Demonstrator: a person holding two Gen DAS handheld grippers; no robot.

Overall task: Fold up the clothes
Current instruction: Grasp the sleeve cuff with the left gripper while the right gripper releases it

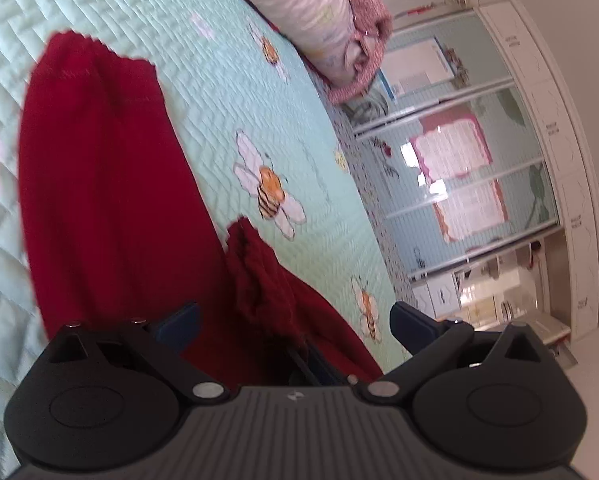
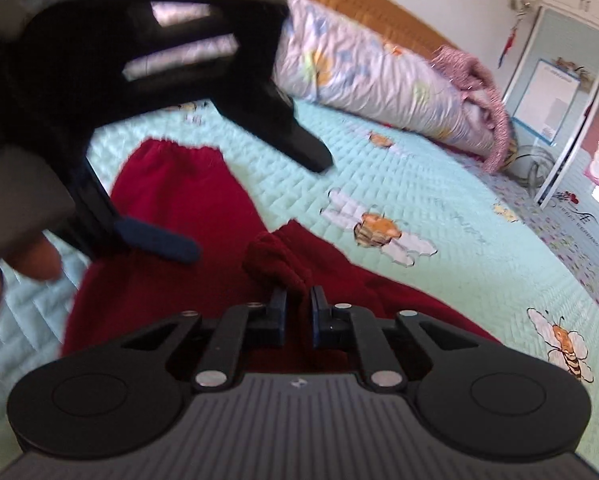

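Because a fold needs one end of the cloth lifted off the quilt [image 2: 439,184], my right gripper [image 2: 298,309] is clamped on a bunched ridge of the red garment [image 2: 171,216], which lies spread on the bed running away toward eleven o'clock. My left gripper [image 1: 295,320] hangs over the same ridge with its jaws wide apart and nothing between them, I judge so it can take a second hold. I count one red garment, two grippers, one rolled duvet [image 2: 371,80] at one o'clock.
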